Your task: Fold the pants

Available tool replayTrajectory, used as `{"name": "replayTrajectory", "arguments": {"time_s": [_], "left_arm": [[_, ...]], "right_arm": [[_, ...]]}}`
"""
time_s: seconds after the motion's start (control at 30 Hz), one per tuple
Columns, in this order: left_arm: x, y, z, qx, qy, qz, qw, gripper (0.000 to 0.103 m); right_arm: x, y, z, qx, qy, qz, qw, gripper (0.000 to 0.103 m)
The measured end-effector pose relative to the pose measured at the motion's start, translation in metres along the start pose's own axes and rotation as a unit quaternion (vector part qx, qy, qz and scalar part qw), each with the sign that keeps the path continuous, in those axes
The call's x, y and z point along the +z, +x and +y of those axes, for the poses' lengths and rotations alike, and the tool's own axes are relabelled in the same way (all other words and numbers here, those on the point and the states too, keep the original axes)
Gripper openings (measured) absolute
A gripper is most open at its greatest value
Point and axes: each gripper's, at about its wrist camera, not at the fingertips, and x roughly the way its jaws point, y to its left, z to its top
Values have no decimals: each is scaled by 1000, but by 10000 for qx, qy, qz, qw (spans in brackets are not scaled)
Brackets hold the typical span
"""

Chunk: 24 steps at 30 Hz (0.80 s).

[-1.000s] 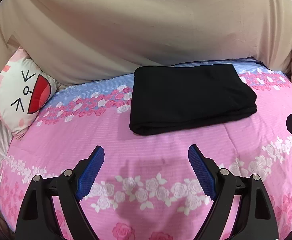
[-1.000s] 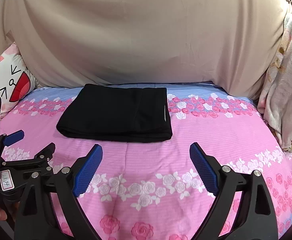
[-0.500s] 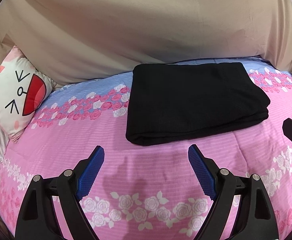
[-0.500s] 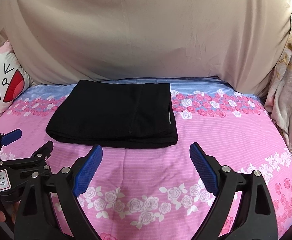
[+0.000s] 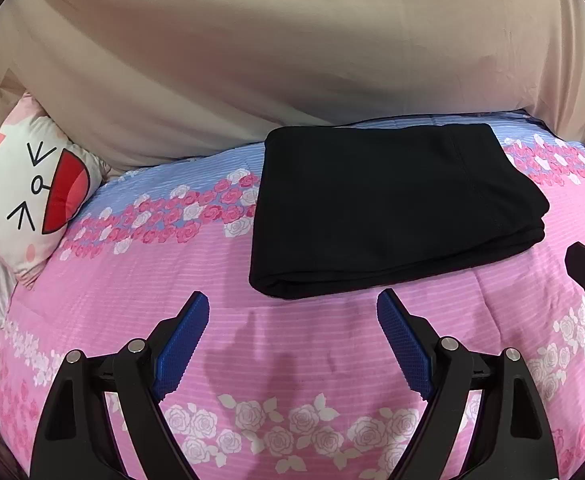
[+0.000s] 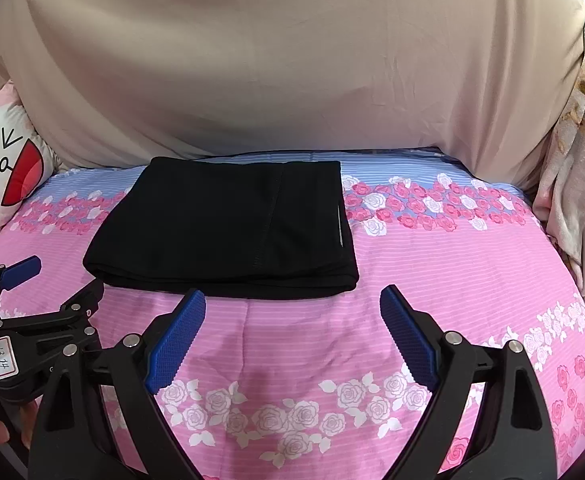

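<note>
Soft even light; faint shadows; sharp; fisheye-bent, dark corners

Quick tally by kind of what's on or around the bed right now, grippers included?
Folded black pants: 1
Cat-face pillow: 1
Pink floral bedcover: 1
Beige sheet at the back: 1
Pale floral cloth at the right edge: 1
Grippers, both open and empty: 2 (left gripper, right gripper)
Total: 7

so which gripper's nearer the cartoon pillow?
Left. The left gripper hovers open over the quilt with the cartoon pillow off to its left; the right gripper sits further right, beyond it, in front of the folded black pants.
</note>
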Motion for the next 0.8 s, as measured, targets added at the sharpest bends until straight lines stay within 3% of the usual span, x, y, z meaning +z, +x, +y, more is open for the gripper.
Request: {"name": "replayTrajectory", "arguments": {"time_s": [0.57, 0.8], "left_arm": [[3, 0, -2, 38, 37, -37, 10000, 84], [4, 2, 1, -246, -103, 29, 9996, 84]], "right_arm": [[-1, 3, 0, 24, -22, 28, 10000, 87], [-2, 2, 3, -8, -10, 32, 10000, 87]]}}
